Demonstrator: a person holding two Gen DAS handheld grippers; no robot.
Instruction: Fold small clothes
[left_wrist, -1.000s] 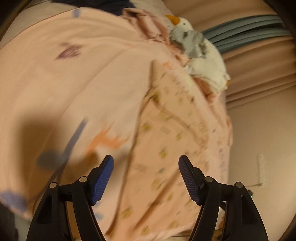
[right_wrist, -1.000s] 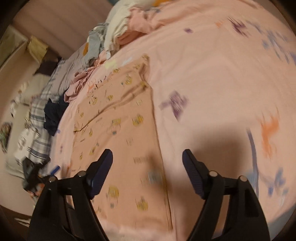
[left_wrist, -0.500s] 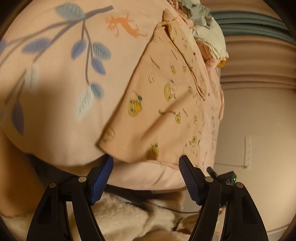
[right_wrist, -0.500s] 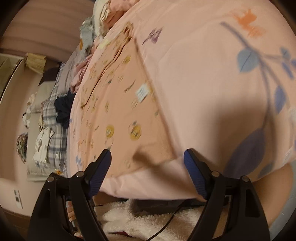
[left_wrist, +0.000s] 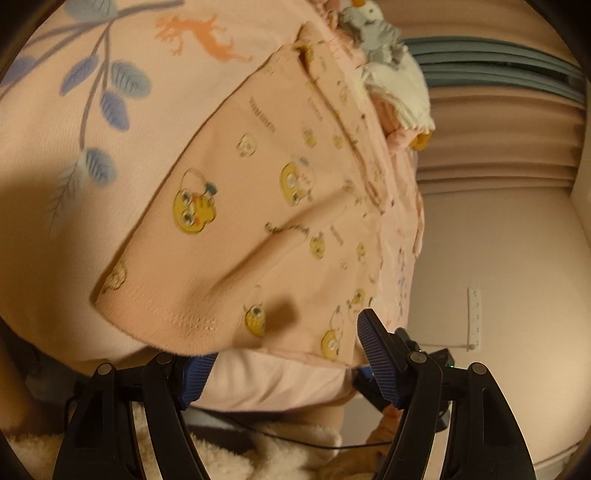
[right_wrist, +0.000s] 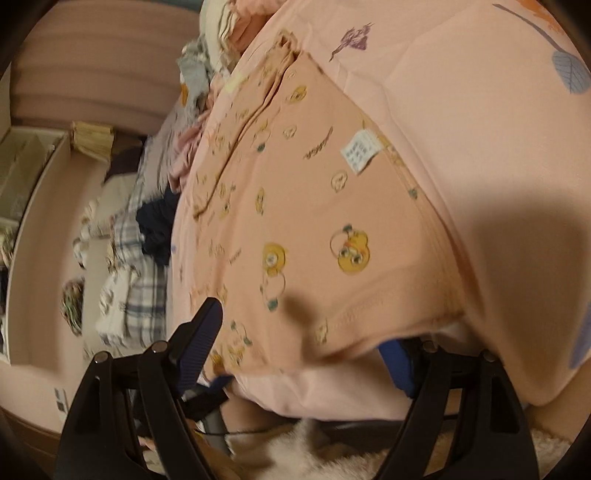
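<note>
The pink bedspread (left_wrist: 92, 229) fills both views. The peach duck-print garment (left_wrist: 258, 221) is spread across frame centre, its hem at the lower edge. Left gripper (left_wrist: 284, 354) and right gripper (right_wrist: 306, 343) are held open at the hem, gripping nothing.

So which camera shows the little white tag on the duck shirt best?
The right wrist view. There the white tag lies in plain sight on the peach duck shirt, near its edge by the bedcover. The left wrist view shows the same shirt, but no tag.
</note>
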